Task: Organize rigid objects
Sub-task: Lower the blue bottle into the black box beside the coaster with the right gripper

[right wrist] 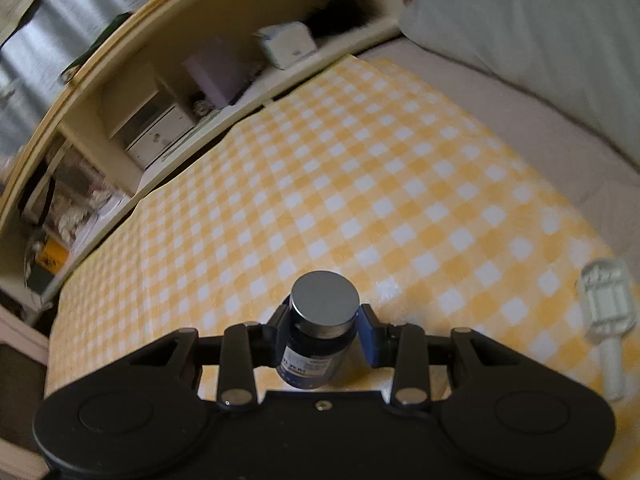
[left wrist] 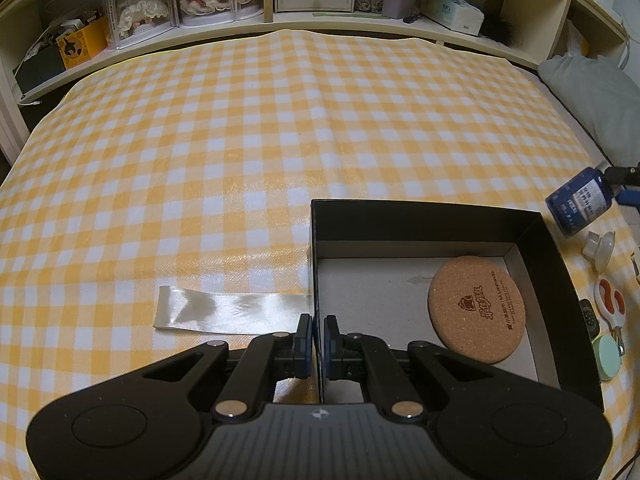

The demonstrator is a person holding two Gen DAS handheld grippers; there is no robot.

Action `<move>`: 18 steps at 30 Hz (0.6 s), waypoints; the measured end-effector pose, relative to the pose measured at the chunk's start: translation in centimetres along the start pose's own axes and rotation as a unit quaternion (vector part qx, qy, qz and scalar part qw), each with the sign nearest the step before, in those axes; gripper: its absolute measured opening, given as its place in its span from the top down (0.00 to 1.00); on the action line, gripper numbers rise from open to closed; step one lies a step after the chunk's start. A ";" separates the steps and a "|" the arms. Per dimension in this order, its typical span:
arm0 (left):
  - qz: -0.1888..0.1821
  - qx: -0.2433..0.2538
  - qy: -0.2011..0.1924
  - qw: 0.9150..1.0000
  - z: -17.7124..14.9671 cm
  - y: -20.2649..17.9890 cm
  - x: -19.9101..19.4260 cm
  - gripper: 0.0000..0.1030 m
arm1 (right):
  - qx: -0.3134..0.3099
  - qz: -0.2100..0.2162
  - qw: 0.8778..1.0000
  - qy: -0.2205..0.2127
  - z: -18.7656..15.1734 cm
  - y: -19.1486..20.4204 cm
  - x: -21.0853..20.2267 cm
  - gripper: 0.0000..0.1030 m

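My left gripper point(left wrist: 318, 332) is shut on the left wall of a black open box point(left wrist: 552, 256) that sits on the yellow checked cloth. A round cork coaster point(left wrist: 476, 314) lies inside the box. My right gripper point(right wrist: 324, 322) is shut on a dark blue bottle point(right wrist: 316, 344) with a silver cap and holds it above the cloth. In the left wrist view the same bottle point(left wrist: 578, 200) hangs in the air just past the box's far right corner.
A satin ribbon point(left wrist: 232, 312) lies left of the box. Right of the box lie a clear plastic piece point(left wrist: 600, 248), red-handled scissors point(left wrist: 610, 304) and a green round lid point(left wrist: 606, 358). A white plastic tool point(right wrist: 608, 308) lies on the cloth. Shelves point(left wrist: 280, 20) and a pillow point(left wrist: 592, 92) border the bed.
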State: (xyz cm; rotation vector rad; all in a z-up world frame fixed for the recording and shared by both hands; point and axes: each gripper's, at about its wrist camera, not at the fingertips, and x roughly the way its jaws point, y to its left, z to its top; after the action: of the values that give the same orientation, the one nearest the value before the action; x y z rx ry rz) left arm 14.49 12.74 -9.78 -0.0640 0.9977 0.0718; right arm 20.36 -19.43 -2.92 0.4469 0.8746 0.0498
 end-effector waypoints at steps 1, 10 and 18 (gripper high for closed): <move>0.000 0.000 0.000 1.000 0.0 0.0 0.0 0.95 | -0.011 0.000 1.000 -0.002 0.0 0.3 -0.3 0.64; -0.001 0.000 0.000 1.000 0.0 0.0 0.0 0.95 | -0.083 0.045 0.995 -0.016 -0.4 3.7 -3.9 0.64; -0.001 0.000 0.000 1.000 0.2 -0.2 0.2 0.95 | -0.170 0.118 0.978 0.022 -2.9 8.0 -6.7 0.64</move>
State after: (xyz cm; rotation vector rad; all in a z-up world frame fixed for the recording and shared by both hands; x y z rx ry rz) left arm 14.75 12.57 -9.84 -0.0653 0.9970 0.0702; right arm 15.01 -12.66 3.54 0.2265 0.8335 0.4245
